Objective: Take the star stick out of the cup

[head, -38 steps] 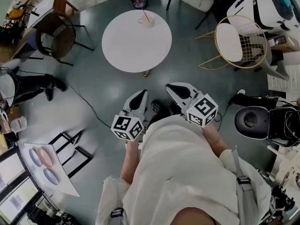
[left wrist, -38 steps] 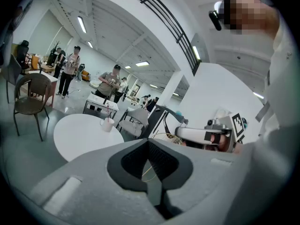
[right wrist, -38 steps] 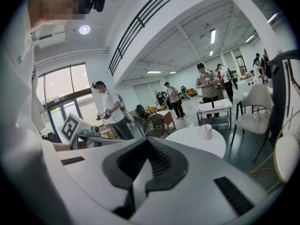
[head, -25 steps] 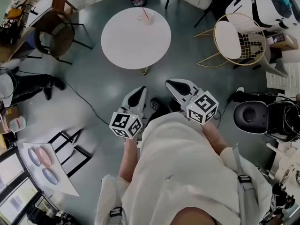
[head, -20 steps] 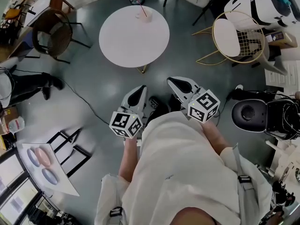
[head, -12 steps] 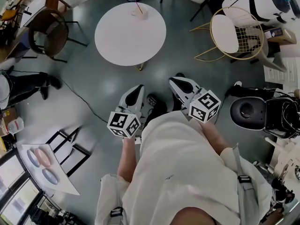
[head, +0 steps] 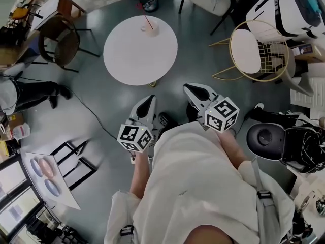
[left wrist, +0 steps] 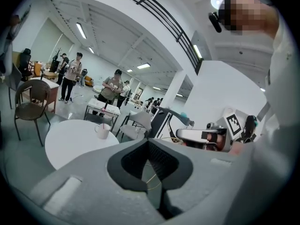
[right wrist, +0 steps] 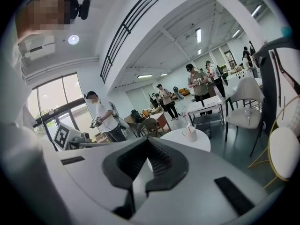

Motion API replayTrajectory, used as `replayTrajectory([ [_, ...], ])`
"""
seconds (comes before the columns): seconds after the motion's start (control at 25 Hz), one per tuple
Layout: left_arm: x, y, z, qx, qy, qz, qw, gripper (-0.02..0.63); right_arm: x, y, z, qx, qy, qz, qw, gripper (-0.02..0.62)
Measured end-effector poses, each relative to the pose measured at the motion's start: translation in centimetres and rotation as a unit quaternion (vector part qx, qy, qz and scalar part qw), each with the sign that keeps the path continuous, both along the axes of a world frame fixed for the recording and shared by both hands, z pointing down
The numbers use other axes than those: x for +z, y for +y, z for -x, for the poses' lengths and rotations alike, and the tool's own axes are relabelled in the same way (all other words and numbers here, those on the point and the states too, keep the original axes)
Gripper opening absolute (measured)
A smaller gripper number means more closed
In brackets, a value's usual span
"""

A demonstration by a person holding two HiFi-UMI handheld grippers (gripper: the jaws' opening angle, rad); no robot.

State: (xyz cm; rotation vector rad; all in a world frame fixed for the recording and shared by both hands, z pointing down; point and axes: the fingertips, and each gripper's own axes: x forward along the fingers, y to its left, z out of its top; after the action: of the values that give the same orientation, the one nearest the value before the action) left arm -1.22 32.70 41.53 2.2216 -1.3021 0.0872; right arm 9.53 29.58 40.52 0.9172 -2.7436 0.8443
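Left tool [head: 147,100] and right tool [head: 192,89] closed up, empty.
We've done nothing yet: thin red star stick [head: 144,18] sits in the small white cup [head: 151,30] on the round white counter [head: 137,55], well away.

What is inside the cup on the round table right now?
A thin red stick stands tilted in the cup, rising above its rim. The cup wall covers the stick's lower end, and the cup is too small here to show anything else inside.
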Motion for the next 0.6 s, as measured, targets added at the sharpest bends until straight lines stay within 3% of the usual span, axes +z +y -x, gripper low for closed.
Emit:
replayTrajectory([
  [0.6,-0.5,-7.7,-12.6,-0.044,-0.011,-0.014,0.9989,0.009,-0.2,-8.8,-10.4,-0.047,-0.012,-0.003,0.999,0.008],
])
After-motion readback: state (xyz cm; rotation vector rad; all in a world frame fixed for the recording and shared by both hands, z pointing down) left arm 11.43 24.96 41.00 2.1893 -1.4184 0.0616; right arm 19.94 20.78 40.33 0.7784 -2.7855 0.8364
